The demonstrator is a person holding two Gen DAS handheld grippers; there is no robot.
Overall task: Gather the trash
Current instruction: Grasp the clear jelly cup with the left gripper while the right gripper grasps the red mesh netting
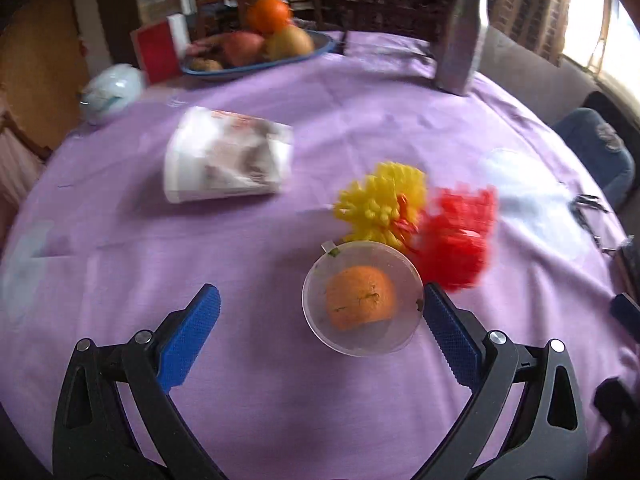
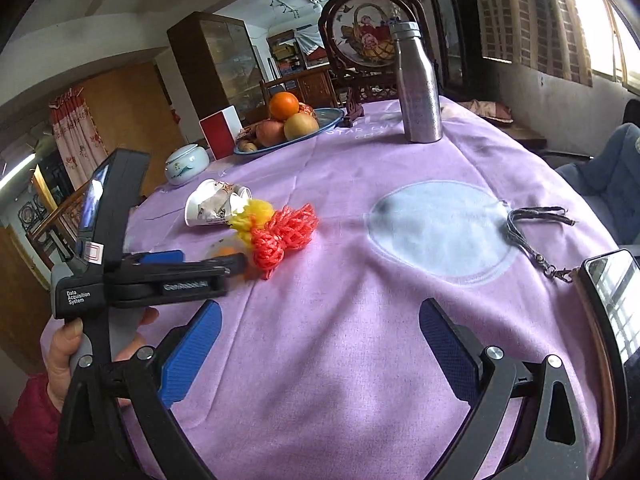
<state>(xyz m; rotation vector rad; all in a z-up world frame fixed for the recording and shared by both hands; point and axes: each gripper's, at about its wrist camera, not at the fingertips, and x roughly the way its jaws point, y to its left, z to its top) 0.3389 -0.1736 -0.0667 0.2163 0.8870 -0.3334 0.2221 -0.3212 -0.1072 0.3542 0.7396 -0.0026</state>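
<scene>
A clear plastic cup holding an orange peel stands on the purple tablecloth. My left gripper is open around it, with the right pad almost touching the cup's rim. Behind the cup lie a yellow net and a red net. A crumpled paper cup lies on its side further left. In the right wrist view my right gripper hangs open over bare cloth with nothing in it. The nets and the paper cup lie ahead to its left.
A fruit bowl, red box, white ceramic jar and steel bottle stand at the far side. A lanyard and a phone lie at the right. A hand holds the left gripper's handle.
</scene>
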